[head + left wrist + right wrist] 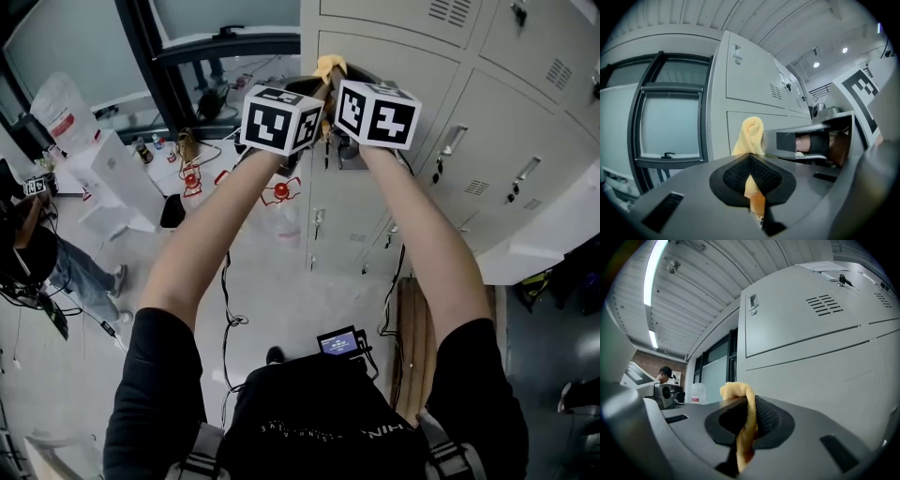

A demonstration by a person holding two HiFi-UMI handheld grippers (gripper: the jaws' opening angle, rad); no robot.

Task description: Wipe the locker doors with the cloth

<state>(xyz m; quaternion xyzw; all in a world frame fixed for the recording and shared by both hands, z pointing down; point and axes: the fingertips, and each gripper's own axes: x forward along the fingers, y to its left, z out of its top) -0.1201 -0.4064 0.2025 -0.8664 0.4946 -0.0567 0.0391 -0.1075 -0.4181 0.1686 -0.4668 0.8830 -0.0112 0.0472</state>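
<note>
The left gripper [751,177] and the right gripper [744,423] both pinch the soft yellow cloth [750,133], raised close to the grey metal locker doors [394,58] near their left edge, so the cloth is in hand, but the wiping looks barely begun.

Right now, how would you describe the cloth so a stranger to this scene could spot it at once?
Grey lockers fill the head view's upper right, and the left gripper and right gripper are held side by side before them. The cloth is pinched in both; it is the only soft yellow thing against the grey metal.
</note>
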